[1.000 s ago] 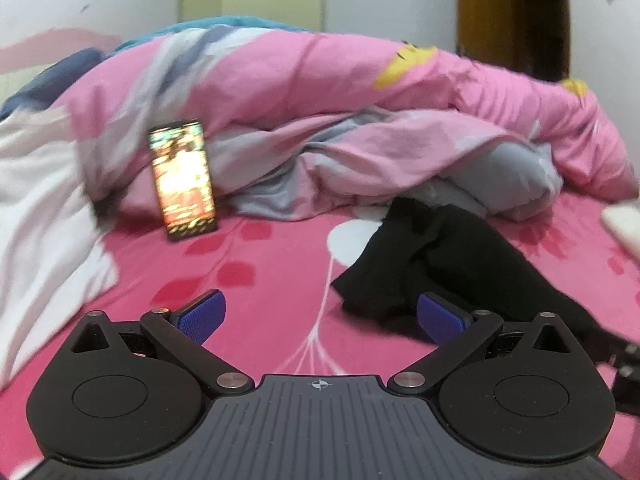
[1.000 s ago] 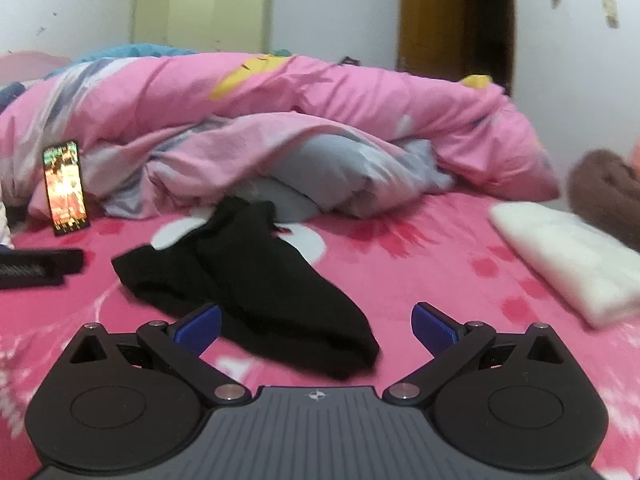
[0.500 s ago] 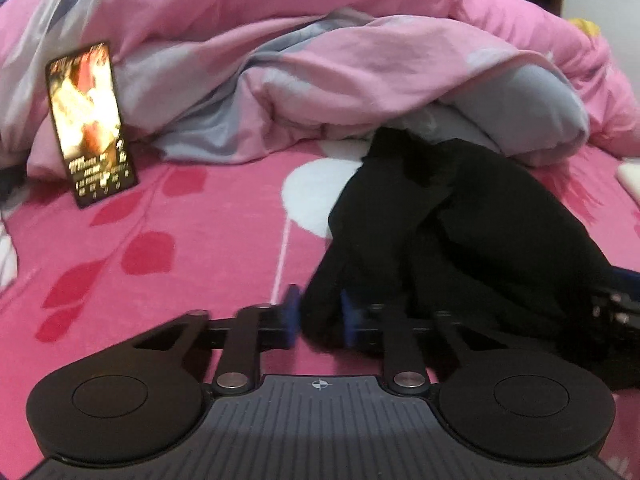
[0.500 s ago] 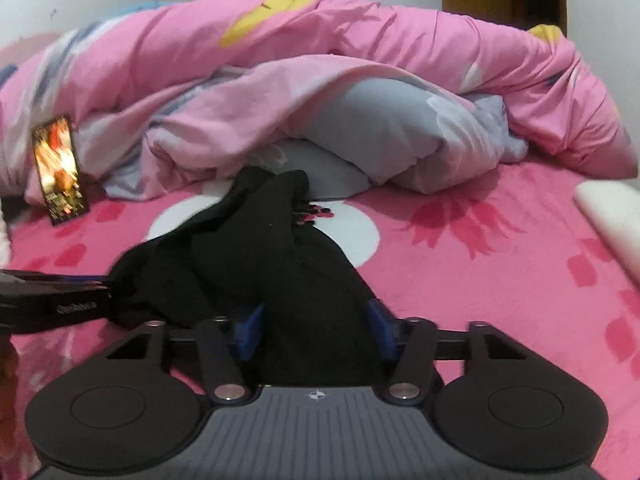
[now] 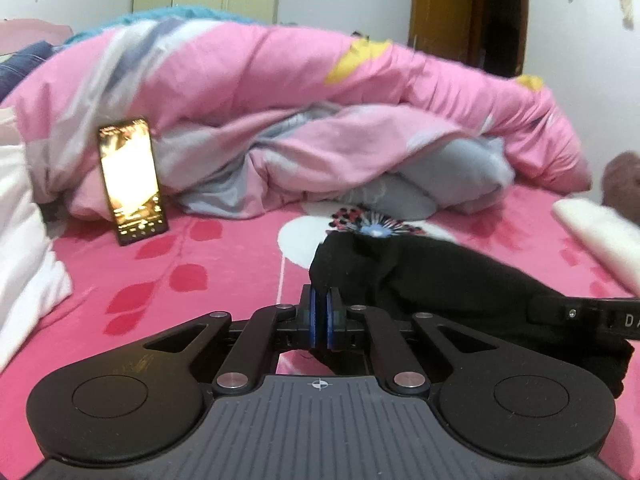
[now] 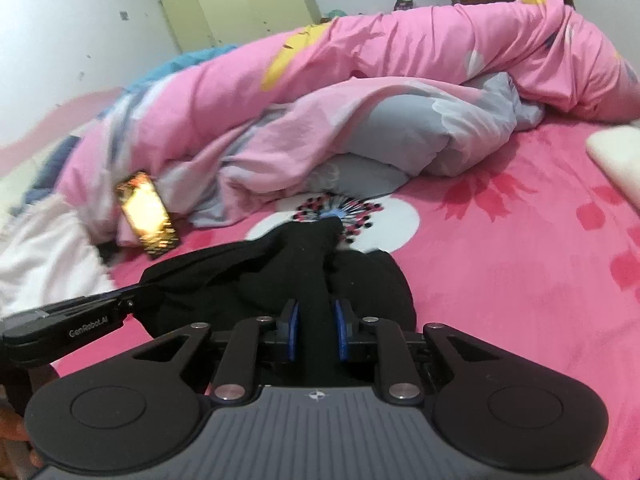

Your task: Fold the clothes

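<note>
a second ago both jaws were spread; now the left gripper (image 5: 319,314) pinches the black garment (image 5: 440,276), the right gripper (image 6: 315,334) is closing on a thick fold, so lifting can begin.

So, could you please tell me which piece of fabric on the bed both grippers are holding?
The black garment, dark and crumpled on the pink sheet; the pink duvet and the white folded cloth lie untouched.

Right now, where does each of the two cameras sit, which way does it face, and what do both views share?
Left wrist: sits on the left gripper, faces across the bed toward the pink quilt; its shut pads pinch the black garment; the right gripper enters at the right edge.
Right wrist: sits on the right gripper, tilted view of the same quilt; jaws closing around a garment fold; the left gripper enters from the left.
Shared: garment, quilt, lit phone, pink bedsheet.
</note>
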Demonstrator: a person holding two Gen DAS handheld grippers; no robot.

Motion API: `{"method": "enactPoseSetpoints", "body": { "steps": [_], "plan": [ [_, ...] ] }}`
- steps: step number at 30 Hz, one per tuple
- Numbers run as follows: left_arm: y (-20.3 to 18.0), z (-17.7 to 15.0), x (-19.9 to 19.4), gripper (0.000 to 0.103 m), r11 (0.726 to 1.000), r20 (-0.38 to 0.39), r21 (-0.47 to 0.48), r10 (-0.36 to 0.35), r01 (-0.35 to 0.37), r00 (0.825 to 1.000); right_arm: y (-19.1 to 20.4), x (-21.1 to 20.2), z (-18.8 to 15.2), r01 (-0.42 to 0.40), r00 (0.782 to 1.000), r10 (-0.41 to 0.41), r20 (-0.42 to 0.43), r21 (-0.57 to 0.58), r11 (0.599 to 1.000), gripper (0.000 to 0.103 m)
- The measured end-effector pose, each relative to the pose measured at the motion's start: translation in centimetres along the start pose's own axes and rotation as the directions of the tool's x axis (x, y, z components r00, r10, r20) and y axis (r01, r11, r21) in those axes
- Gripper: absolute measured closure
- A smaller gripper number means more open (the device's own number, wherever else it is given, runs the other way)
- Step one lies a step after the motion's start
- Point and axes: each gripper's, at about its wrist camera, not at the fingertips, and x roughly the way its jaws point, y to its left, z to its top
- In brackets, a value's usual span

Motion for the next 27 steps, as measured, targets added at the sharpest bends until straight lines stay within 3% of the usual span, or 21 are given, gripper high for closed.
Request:
{"method": "enactPoseSetpoints", "body": {
  "steps": [6, 12, 15, 19, 23, 27],
  "plan": [
    [1.4, -3.0, -6.0, 0.100, 0.997, -0.011, -0.035, -0.069, 0.069, 0.998, -0.6, -5.2, -2.8, -0.072, 0.995, 0.077, -0.060, 0.077, 0.994, 0.084],
    [2.4, -6.9, -7.7, 0.100, 0.994, -0.097, -0.076, -0.080, 0.073, 0.992, -1.3, -7.0, -6.8, 0.006, 0.989, 0.003, -0.145, 0.063, 0.998, 0.082],
    [2.9, -8.0, -7.7, 0.099, 0.994, -0.122, -0.075, -0.090, 0.082, 0.988, -1.3, -7.8, -7.6, 0.084, 0.982, -0.075, -0.171, 0.046, 0.995, 0.059],
    [3.9, -8.4, -8.5, 0.095, 0.990, -0.110, -0.091, -0.120, 0.111, 0.987, 0.0, -9.8, -6.8, 0.132, 0.984, -0.134, -0.122, -0.024, 0.991, 0.052],
    [4.8, -8.8, -8.7, 0.092, 0.985, -0.097, -0.125, -0.133, 0.121, 0.986, 3.5, -9.7, -5.4, 0.050, 0.996, -0.057, -0.070, -0.099, 0.994, 0.043],
    [5.3, -9.6, -8.0, 0.092, 0.984, -0.119, -0.143, -0.121, 0.104, 0.985, 8.7, -6.5, -5.5, -0.079, 0.995, 0.064, -0.074, -0.218, 0.973, 0.041]
  ]
}}
